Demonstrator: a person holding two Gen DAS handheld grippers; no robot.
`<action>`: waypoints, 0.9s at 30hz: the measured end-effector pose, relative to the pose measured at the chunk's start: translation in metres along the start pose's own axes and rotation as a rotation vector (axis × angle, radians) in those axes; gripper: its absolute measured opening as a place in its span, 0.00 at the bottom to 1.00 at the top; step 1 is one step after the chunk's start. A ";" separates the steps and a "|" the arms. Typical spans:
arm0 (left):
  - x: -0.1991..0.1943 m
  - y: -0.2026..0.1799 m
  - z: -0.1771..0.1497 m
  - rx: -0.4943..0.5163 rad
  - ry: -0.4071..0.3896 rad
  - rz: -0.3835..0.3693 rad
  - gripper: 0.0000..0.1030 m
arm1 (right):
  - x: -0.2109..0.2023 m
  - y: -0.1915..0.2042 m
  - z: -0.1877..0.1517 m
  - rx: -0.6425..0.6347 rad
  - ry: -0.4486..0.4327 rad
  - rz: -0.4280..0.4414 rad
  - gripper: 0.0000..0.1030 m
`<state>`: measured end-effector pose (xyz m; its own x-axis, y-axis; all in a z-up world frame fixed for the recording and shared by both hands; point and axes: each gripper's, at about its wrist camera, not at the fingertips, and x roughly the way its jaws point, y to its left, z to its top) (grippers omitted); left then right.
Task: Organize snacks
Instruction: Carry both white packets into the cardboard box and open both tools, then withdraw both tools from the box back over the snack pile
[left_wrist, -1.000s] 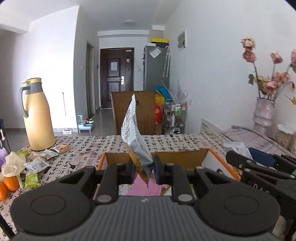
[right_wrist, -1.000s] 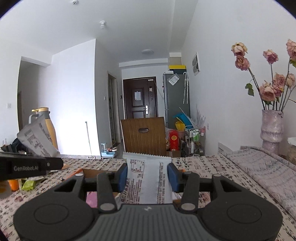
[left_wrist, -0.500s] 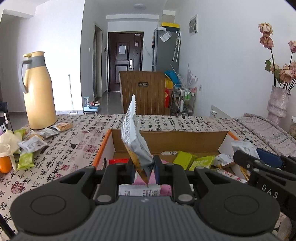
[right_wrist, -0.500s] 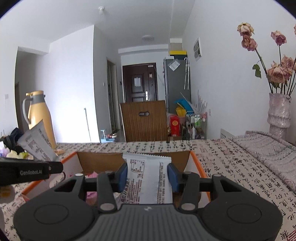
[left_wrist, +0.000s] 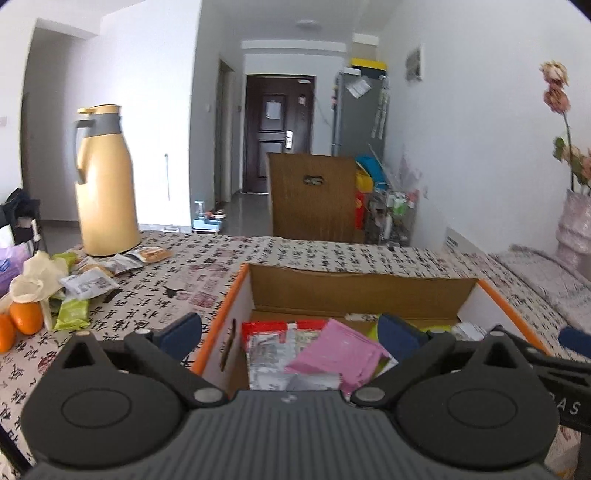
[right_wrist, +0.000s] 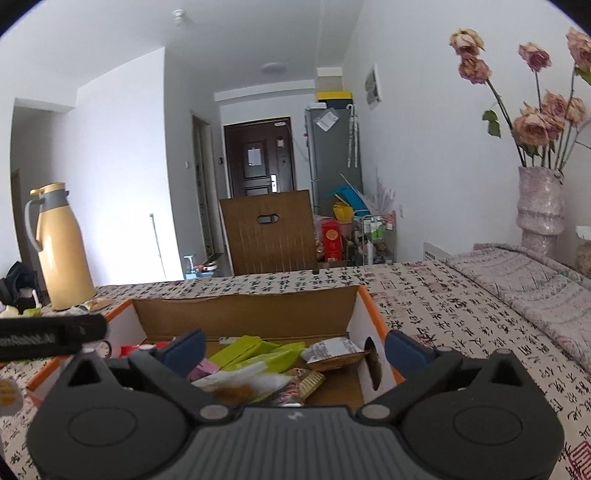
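Both tongs, left (left_wrist: 290, 334) and right (right_wrist: 293, 349), are being held spread wide with nothing gripped, low in each frame over the cardboard box (left_wrist: 362, 291). Snack packets (right_wrist: 258, 354) are lying inside it; more packets (left_wrist: 86, 282) are lying on the tabletop (left_wrist: 177, 280) at left.

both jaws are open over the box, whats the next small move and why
Probably swing the left gripper left toward the loose snack packets by the yellow thermos. Both grippers are open and empty over the cardboard box, and those packets lie outside it.
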<state>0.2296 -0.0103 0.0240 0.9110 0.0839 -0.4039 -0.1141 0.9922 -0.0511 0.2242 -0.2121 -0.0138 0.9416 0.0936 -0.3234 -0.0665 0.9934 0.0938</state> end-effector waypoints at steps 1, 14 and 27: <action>0.001 0.001 0.001 -0.005 0.006 0.000 1.00 | 0.001 -0.001 0.000 0.005 0.006 -0.003 1.00; -0.003 0.002 0.006 -0.015 0.020 0.012 1.00 | -0.003 -0.004 0.006 0.015 0.016 -0.009 1.00; -0.047 0.003 0.001 0.032 0.051 0.002 1.00 | -0.066 -0.008 0.010 -0.042 0.010 -0.022 1.00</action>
<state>0.1864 -0.0108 0.0438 0.8892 0.0814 -0.4503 -0.1021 0.9945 -0.0218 0.1663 -0.2269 0.0159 0.9396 0.0717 -0.3348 -0.0593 0.9971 0.0470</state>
